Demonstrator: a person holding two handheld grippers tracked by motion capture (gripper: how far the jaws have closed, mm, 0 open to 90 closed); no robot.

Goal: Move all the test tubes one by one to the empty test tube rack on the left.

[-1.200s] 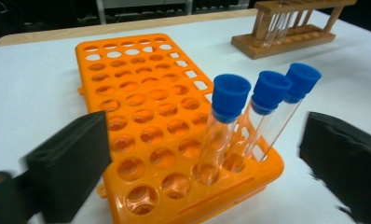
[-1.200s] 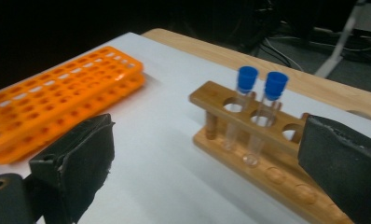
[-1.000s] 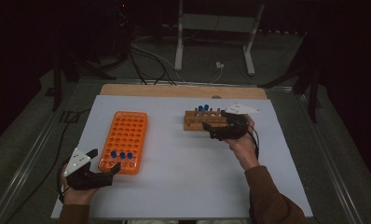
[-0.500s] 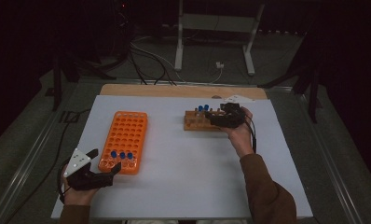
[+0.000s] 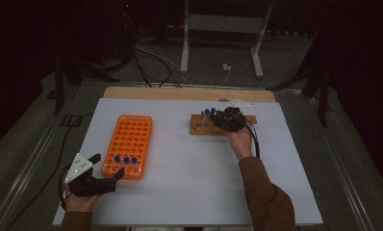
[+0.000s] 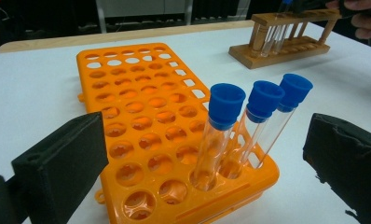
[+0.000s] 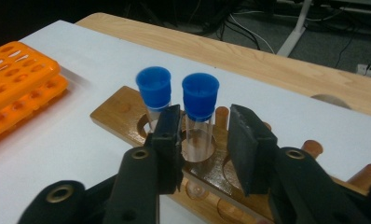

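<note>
In the high view, the right gripper (image 5: 226, 119) lies over the right part of the wooden rack (image 5: 202, 126), near the far edge of the white table (image 5: 189, 173). Its jaws are too small there to judge. The left gripper (image 5: 108, 169) rests at the near end of the orange rack (image 5: 130, 144), with its jaws spread wide.

In the left gripper view, the two pads (image 6: 62, 163) stand wide apart and hold nothing. Between them is the near corner of the orange rack (image 6: 141, 121), and three clear tubes (image 6: 249, 126) with blue caps stand in it, closer to the right jaw. None of the tubes touches a pad. Far behind, the wooden rack (image 6: 286, 44) shows from the side, with its posts and lower board.

In the right gripper view, the jaws have just been closing and are now narrow. A clear tube with a blue cap (image 7: 200, 109) stands in a hole of the wooden rack (image 7: 123, 114) between them. It is close against the left pad; a gap remains at the right pad, so it is not yet clamped. A second capped tube (image 7: 154, 91) stands just outside the left jaw.
</note>
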